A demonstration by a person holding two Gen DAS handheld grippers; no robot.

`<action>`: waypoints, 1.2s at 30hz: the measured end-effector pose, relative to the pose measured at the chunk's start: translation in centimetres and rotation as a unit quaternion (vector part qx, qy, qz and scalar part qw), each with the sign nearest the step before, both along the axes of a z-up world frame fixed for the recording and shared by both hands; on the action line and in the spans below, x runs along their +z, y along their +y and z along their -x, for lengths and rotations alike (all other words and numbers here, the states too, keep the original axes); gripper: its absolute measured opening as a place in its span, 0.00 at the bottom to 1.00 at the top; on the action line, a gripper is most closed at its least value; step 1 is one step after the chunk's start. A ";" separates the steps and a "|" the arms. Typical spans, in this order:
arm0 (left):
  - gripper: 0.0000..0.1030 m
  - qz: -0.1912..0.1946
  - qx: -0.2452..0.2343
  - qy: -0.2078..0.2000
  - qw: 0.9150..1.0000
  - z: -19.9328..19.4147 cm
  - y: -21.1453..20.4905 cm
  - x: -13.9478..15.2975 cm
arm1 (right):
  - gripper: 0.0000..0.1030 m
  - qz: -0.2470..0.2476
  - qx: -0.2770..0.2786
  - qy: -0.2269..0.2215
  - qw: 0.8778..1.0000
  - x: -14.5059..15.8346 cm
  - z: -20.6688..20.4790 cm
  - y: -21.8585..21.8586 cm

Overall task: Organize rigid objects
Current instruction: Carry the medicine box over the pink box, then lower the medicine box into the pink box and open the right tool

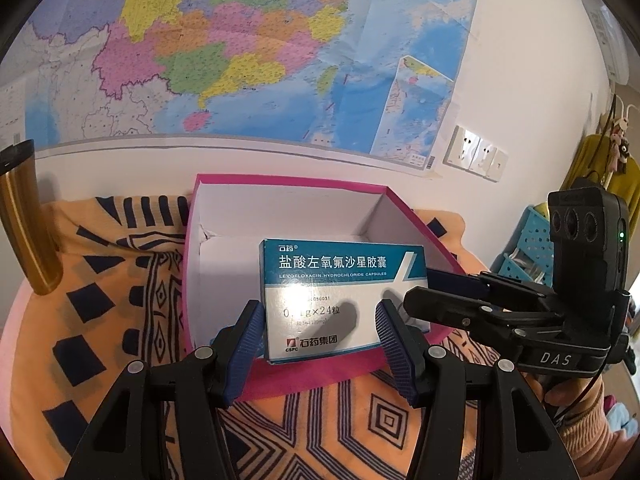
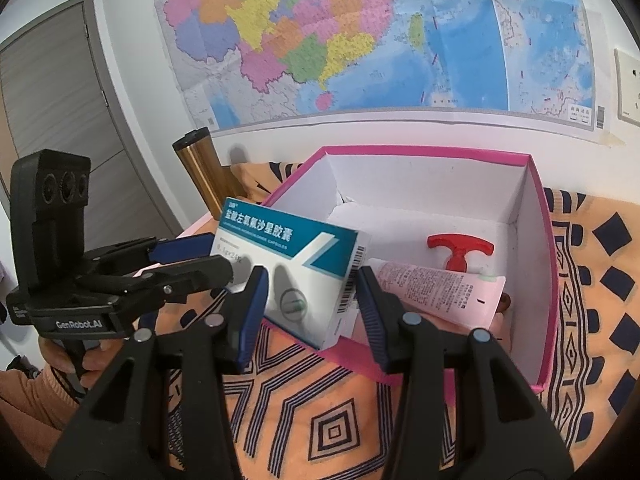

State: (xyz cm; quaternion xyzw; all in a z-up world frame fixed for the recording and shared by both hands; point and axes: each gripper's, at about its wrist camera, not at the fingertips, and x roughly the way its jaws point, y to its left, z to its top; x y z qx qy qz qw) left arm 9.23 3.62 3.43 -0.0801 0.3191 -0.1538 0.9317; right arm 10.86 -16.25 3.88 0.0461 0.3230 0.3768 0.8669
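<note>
- A gold flask (image 1: 24, 216) stood at the far left on the patterned orange cloth (image 1: 120, 320), by the wall; a map (image 1: 240, 52) hung above.
- The left claw (image 1: 318, 334) held the medicine carton (image 1: 340, 300) by its two long sides, one blue pad (image 1: 250, 330) pressed on each.
- From the right wrist view the same carton (image 2: 296, 276) sat between the right claw's (image 2: 310, 298) fingers (image 2: 250, 312); its barcode end met the right pad, but whether the left pad touched could not be told.
- The carton hung tilted over the near wall of the open pink box (image 1: 288, 384), its lower edge at or just past the rim.
- Its long axis ran from the claws toward the box's far wall, printed face up, title end highest and farthest.
- Inside the box (image 2: 546, 264), right of the carton, lay a pink tube (image 2: 436, 292) with its crimped flat end to the right, and behind it a red T-shaped piece (image 2: 460, 250) on the white floor.
- The tube's left end sat close under the carton's barcode end.
- The right claw's body (image 1: 520, 316) reached in from the right, over the box's right wall.
- Wall sockets (image 1: 476, 154) and a blue basket (image 1: 528, 248) stood further right.
</note>
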 end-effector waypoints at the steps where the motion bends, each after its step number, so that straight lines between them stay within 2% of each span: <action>1: 0.56 -0.001 0.000 0.001 1.000 -0.1 0.0 0.0 | 0.47 0.000 0.000 0.001 1.000 -0.1 -0.1 0.0; 36: 0.56 0.001 0.010 0.013 1.000 -2.1 0.5 -0.6 | 0.47 -0.006 -0.012 0.030 0.999 -1.2 -2.5 0.9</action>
